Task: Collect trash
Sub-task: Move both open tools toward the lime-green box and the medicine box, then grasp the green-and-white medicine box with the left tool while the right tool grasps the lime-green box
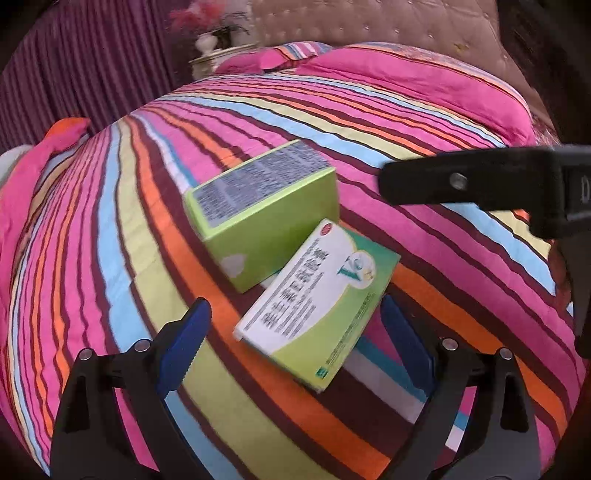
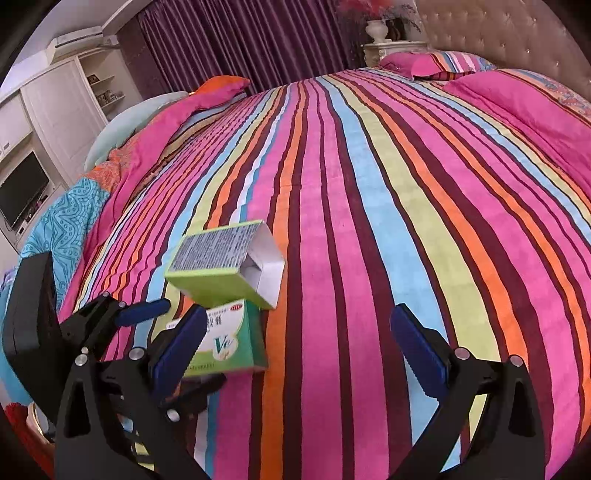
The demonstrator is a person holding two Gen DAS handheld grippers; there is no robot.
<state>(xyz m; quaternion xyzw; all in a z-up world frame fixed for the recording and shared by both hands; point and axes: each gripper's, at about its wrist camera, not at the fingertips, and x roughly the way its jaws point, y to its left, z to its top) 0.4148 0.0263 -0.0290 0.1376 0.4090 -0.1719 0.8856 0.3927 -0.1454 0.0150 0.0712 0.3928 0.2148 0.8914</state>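
Two cardboard boxes lie on the striped bedspread (image 1: 424, 122). The green box (image 1: 262, 214) rests on its side, and its end (image 2: 262, 273) stands open and empty. Leaning against it is a flat white-and-green box (image 1: 317, 314) marked "Vc" (image 2: 229, 343). My left gripper (image 1: 295, 301) is open, its blue pads on either side of the flat box without touching it. My right gripper (image 2: 299, 310) is open over the bedspread just right of both boxes, with nothing gripped. In the right wrist view, one blue finger of the left gripper (image 2: 144, 312) shows beside the flat box.
Pink pillows (image 2: 424, 64) lie by the tufted headboard (image 2: 498, 33). A nightstand with a vase (image 2: 380, 33) stands before purple curtains (image 2: 240, 40). White cupboards and a screen (image 2: 22, 188) are on the left. A blue patterned quilt (image 2: 62, 221) hangs at the bed's left edge.
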